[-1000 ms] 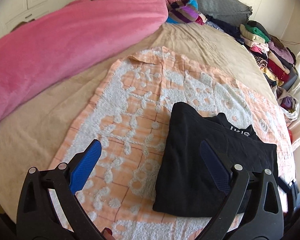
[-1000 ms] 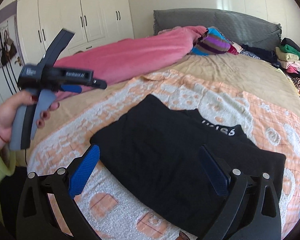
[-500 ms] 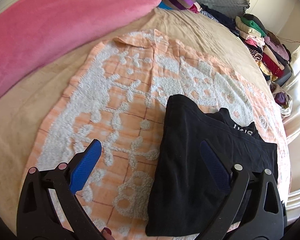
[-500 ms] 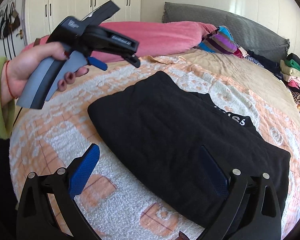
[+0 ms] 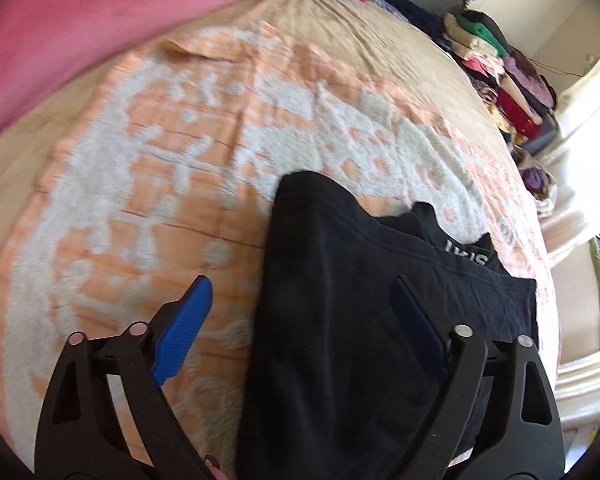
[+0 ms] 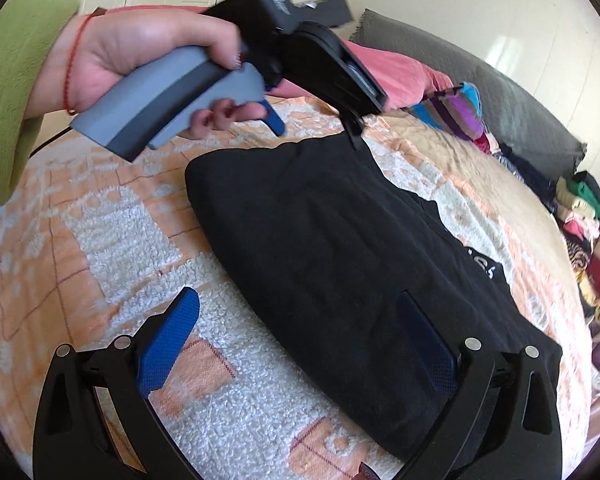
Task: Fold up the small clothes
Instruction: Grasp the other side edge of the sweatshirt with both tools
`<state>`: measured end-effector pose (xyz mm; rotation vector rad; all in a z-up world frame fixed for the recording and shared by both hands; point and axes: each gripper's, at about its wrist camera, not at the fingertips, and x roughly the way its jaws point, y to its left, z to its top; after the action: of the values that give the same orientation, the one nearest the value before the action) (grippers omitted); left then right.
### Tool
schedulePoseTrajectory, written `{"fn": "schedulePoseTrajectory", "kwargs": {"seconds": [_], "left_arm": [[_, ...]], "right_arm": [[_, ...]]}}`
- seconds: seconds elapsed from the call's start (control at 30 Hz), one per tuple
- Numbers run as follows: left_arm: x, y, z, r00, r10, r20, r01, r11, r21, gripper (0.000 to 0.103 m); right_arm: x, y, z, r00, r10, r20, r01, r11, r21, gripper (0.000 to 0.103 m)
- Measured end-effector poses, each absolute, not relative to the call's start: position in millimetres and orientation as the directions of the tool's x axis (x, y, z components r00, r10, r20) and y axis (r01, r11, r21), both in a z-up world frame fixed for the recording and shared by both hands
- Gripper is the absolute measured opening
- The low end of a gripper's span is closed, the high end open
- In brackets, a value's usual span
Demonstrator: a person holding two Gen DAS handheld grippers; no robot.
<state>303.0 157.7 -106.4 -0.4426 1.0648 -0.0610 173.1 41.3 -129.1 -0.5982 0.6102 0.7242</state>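
left wrist view: the left gripper (image 5: 300, 320) has dropped closer to the black garment (image 5: 360, 320) than a second ago, and its jaws are closing from full width. they hold nothing yet. the garment's left folded edge runs between the fingers: the left pad (image 5: 184, 328) sits over the orange-and-white blanket (image 5: 160, 152), the right pad over black cloth. judgement: a grasp on this edge is being set up for the next fold.

right wrist view: the right gripper (image 6: 296, 332) has also come lower. its jaws stand wide and empty, straddling the garment's near edge. the person's hand (image 6: 140, 52) carries the left gripper above the far corner.
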Motion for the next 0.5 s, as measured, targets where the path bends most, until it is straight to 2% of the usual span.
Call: {"fn": "schedulePoseTrajectory", "kwargs": {"seconds": [0.1,0.17,0.33,0.4,0.43,0.5], "left_arm": [[312,151,-116,0.463,-0.283,-0.84,-0.155,0.907,-0.391,0.072],[316,147,-121,0.451,-0.292,-0.843,-0.154,0.905,-0.396,0.061],[323,136,-129,0.434,-0.297,-0.851,-0.16,0.904,-0.397,0.06],[323,136,-127,0.438,-0.308,-0.844,-0.166,0.896,-0.413,0.06],[323,134,-126,0.439,-0.312,-0.843,-0.162,0.895,-0.416,0.055],[323,131,-124,0.433,-0.299,-0.85,-0.157,0.904,-0.398,0.045]], "right_arm": [[176,45,-130,0.602,0.423,-0.678,-0.749,0.593,-0.295,0.098],[178,47,-132,0.604,0.426,-0.673,-0.752,0.584,-0.305,0.098],[189,49,-144,0.59,0.414,-0.693,-0.757,0.583,-0.295,0.097],[195,48,-148,0.584,0.406,-0.703,-0.753,0.594,-0.283,0.091],[200,48,-149,0.578,0.401,-0.71,-0.751,0.601,-0.272,0.08],[206,46,-150,0.578,0.402,-0.71,-0.745,0.615,-0.258,0.07]]}}
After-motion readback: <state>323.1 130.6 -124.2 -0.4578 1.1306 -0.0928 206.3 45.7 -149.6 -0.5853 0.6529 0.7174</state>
